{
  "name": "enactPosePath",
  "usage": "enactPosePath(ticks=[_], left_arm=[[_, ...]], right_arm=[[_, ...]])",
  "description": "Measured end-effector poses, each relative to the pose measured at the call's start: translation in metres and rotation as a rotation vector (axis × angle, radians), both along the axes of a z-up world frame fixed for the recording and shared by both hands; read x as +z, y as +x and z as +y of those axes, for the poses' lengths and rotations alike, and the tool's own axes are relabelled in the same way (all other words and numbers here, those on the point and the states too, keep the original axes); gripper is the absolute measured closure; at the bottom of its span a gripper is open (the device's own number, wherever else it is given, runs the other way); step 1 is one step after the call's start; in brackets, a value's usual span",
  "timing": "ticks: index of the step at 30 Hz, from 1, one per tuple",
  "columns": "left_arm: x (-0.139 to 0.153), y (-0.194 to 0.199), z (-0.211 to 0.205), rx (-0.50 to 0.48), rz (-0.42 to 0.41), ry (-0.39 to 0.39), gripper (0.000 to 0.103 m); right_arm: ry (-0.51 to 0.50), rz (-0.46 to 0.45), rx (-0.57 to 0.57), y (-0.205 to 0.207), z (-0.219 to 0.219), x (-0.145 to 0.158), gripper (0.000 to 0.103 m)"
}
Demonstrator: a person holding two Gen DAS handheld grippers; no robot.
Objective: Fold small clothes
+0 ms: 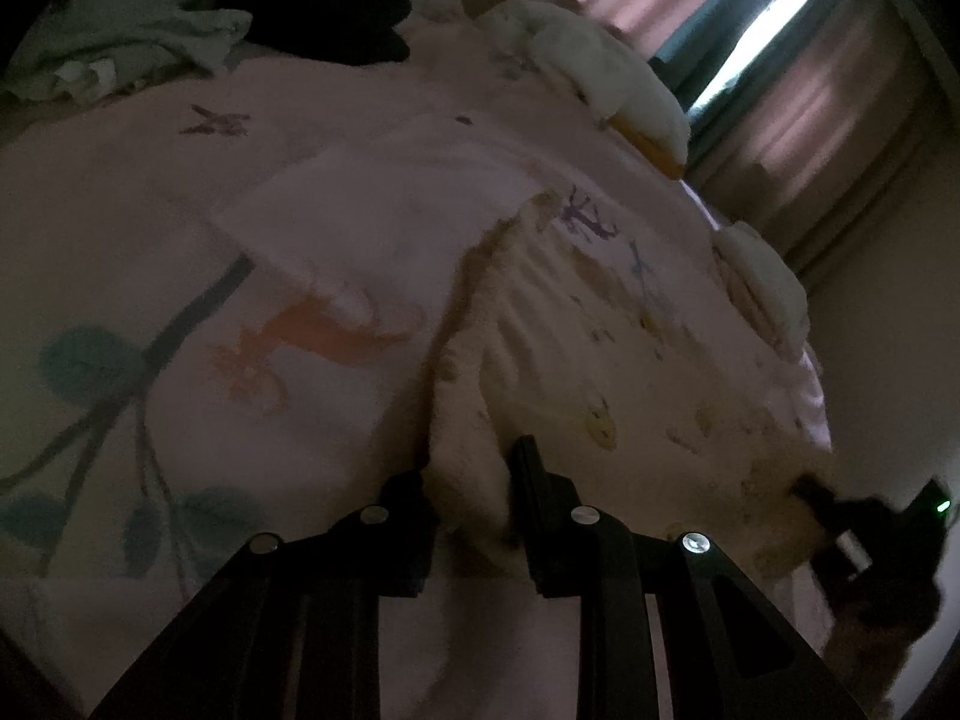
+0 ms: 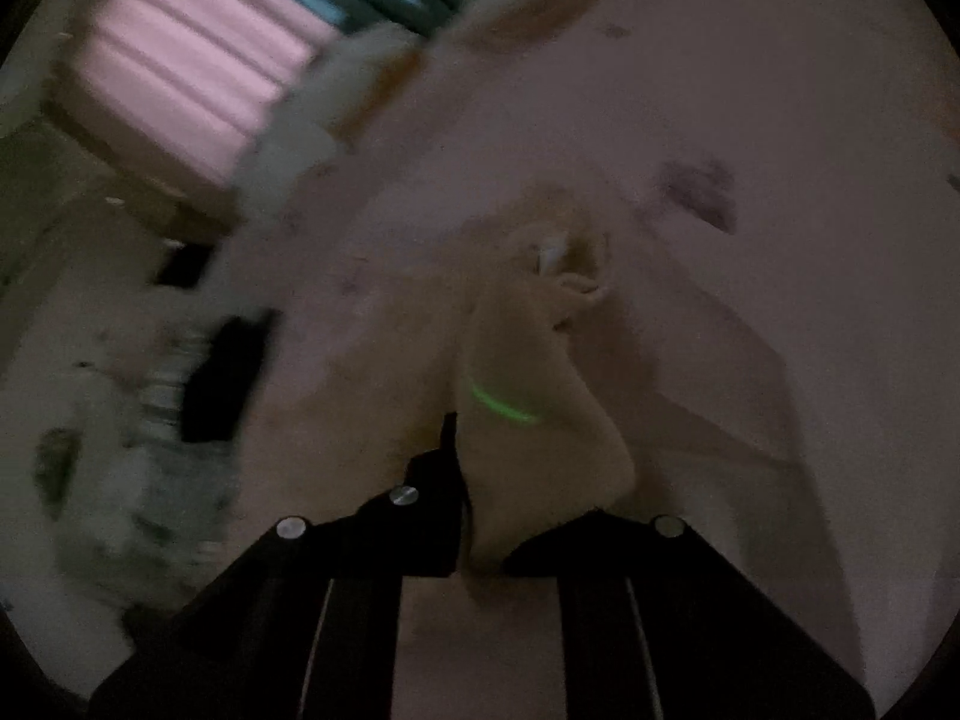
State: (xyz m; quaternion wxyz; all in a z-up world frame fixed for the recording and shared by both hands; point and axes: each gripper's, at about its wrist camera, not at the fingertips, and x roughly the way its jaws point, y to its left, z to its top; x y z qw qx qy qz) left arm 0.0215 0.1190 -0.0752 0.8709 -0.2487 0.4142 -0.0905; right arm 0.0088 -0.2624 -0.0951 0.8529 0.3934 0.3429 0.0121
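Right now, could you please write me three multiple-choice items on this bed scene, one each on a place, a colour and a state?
1. Where does the dark pile of black clothing lie?
A. at the bed's far end, beside the pale green fabric
B. between the left gripper's fingers
C. on the window sill

2. What colour is the lizard-like print on the pale pink bedsheet?
A. blue
B. orange
C. black

3. How does the cream patterned small garment stand with the grippers?
A. untouched by both
B. pinched by the left gripper and the right gripper
C. held by one only

Answers: 1 A, the dark pile sits at the top of the left wrist view; 2 B, the print reads orange; 3 B, each wrist view shows cream cloth between its fingers.
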Motion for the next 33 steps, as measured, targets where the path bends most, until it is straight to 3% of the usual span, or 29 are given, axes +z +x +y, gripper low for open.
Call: enactPosePath(ticks=[4, 8, 10, 14, 17, 20, 24, 27, 30, 33], left_arm=[[0.008, -0.002, 0.009, 0.06, -0.034, 0.074, 0.078], [0.002, 0.0, 0.023, 0.073, 0.005, -0.002, 0.078], [0.0, 0.001, 0.028, 0.078, 0.012, -0.018, 0.078], [0.001, -0.001, 0.026, 0.08, 0.017, 0.016, 0.078], [0.004, -0.004, 0.027, 0.077, 0.011, 0.043, 0.078], [0.002, -0.005, 0.031, 0.105, 0.012, 0.057, 0.078], [0.003, -0.002, 0.04, 0.182, 0.016, 0.111, 0.078], [0.003, -0.006, 0.049, 0.197, 0.014, 0.07, 0.078], [0.001, -0.008, 0.052, 0.228, 0.014, 0.128, 0.078], [-0.001, -0.007, 0.056, 0.233, 0.022, 0.095, 0.078]], right_arm=[[-0.07, -0.075, 0.109, 0.02, 0.046, 0.04, 0.093], [-0.062, -0.144, 0.327, 0.047, 0.117, 0.055, 0.093], [-0.103, -0.12, 0.435, 0.062, 0.16, 0.048, 0.093], [-0.239, 0.025, 0.593, 0.077, 0.227, 0.0, 0.092], [-0.271, 0.023, 0.589, 0.078, 0.237, -0.011, 0.092], [-0.235, 0.045, 0.599, 0.082, 0.232, -0.006, 0.088], [-0.176, 0.052, 0.626, 0.07, 0.226, -0.003, 0.074], [-0.158, 0.024, 0.69, 0.056, 0.236, 0.002, 0.069], [-0.132, 0.013, 0.813, 0.038, 0.255, 0.002, 0.069], [-0.218, 0.012, 0.852, 0.028, 0.268, 0.004, 0.07]])
